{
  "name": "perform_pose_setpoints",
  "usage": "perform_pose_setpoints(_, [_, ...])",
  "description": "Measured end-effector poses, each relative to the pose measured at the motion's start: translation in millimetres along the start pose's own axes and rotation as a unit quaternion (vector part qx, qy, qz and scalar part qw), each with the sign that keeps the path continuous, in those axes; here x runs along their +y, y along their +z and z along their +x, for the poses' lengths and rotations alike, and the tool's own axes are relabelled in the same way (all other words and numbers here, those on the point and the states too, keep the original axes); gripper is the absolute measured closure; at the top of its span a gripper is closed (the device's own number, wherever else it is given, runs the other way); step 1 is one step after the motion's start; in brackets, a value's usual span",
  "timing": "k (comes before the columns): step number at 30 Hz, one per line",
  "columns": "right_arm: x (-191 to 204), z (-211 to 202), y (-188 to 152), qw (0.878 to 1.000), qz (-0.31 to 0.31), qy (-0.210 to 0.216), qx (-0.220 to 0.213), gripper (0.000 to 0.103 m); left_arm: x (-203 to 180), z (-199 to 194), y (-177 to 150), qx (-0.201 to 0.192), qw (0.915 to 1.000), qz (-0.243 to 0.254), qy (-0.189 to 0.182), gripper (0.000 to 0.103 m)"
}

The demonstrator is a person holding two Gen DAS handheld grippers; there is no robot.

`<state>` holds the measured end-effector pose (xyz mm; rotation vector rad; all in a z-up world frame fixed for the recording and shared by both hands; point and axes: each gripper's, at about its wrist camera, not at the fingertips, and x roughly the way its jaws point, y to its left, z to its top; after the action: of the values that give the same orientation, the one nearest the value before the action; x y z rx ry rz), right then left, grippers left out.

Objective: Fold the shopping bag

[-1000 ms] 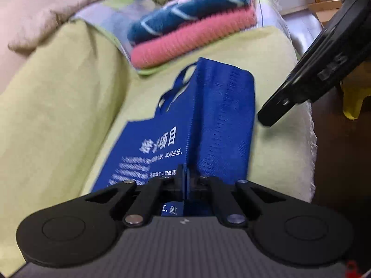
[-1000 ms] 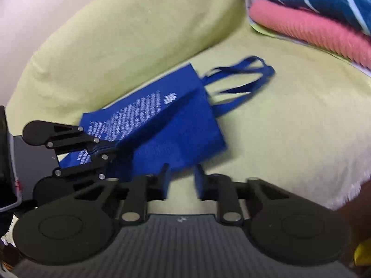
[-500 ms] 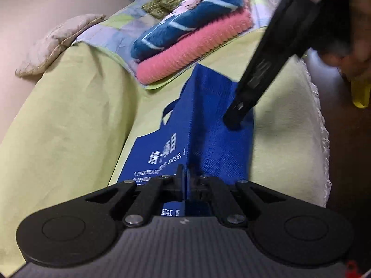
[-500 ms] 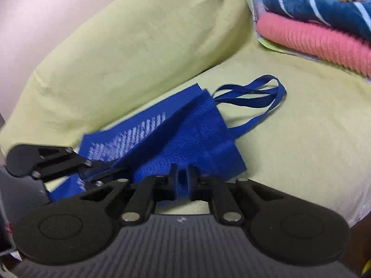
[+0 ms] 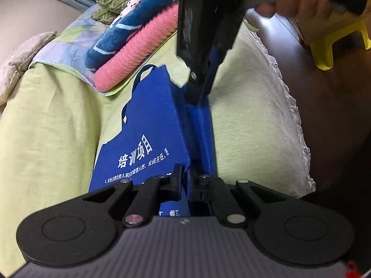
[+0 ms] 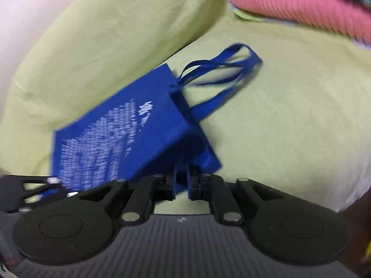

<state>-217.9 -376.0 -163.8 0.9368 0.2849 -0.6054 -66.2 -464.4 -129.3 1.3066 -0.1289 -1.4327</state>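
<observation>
bag [image 5: 153,115]: royal blue, white printed text | handles [image 6: 222,69]: same blue | sofa cover [image 5: 46,127]: pale yellow-green, white lace edge | towel [image 5: 136,48]: ribbed coral pink | blanket [image 5: 139,16]: navy, white lines | cushion [image 5: 113,2]: olive herringbone | stool [image 5: 336,44]: yellow | grippers [image 5: 185,180]: black, grey ribbed body

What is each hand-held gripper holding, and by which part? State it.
Both pinch the blue bag. The left hand-held gripper clamps its upturned side edge near the bottom; the right hand-held gripper clamps the same edge nearer the handles.
</observation>
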Motion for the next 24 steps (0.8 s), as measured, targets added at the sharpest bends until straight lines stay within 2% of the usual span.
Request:
perform_pose_setpoints(2, [-7.0,-9.2,-1.9,0.999,0.028,0.029,-0.003,0.054,-3.8,0.3,-1.5,0.001,1.0,0.005,0.002,0.101])
perform_pose_setpoints(7, [-12.4,-7.5,2.2,0.997,0.062,0.033,-0.019,0.054,-6.0,2.2,-1.6,0.001,1.0,0.005,0.002,0.1])
perform_pose_setpoints(8, [-13.3,-6.9,3.2,0.997,0.068,0.032,-0.023,0.059,-5.6,2.6,-2.0,0.001,1.0,0.004,0.002,0.1])
perform_pose_setpoints(9, [-14.2,-6.3,4.1,0.996,0.074,0.032,-0.026,0.079,-5.2,2.7,-2.2,0.0,1.0,0.002,0.002,0.099])
perform_pose_setpoints(10, [-15.1,-5.6,5.0,0.996,0.08,0.032,-0.029,0.093,-4.2,2.4,-2.2,-0.001,1.0,0.0,0.002,0.096])
perform_pose_setpoints(11, [-16.1,-5.0,6.0,0.995,0.086,0.032,-0.033,0.1,-2.4,1.3,-1.9,-0.002,1.0,-0.005,-0.001,0.093])
perform_pose_setpoints(12, [-17.0,-4.3,6.9,0.995,0.093,0.031,-0.036,0.1,1.6,-1.3,-1.1,-0.005,0.9998,-0.016,-0.01,0.087])
perform_pose_setpoints(14, [-19.8,-3.2,6.2,0.994,0.102,0.027,-0.04,0.1,13.5,-9.1,0.7,-0.018,0.9977,-0.052,-0.039,0.083])
perform_pose_setpoints(15, [-22.1,-2.7,3.4,0.994,0.104,0.022,-0.038,0.1,21.3,-14.3,1.6,-0.03,0.995,-0.075,-0.059,0.078])
perform_pose_setpoints(17, [-25.7,-0.8,0.8,0.993,0.109,0.018,-0.039,0.101,35.1,-23.4,4.0,-0.056,0.9872,-0.121,-0.087,0.076])
perform_pose_setpoints(20, [-20.0,4.6,1.9,0.996,0.082,0.008,-0.042,0.101,48.0,-18.1,9.2,-0.054,0.9807,-0.17,-0.08,0.073])
perform_pose_setpoints(24, [-16.5,6.5,3.0,0.997,0.059,-0.001,-0.042,0.101,57.8,6.7,13.8,-0.021,0.9724,-0.224,-0.063,0.08])
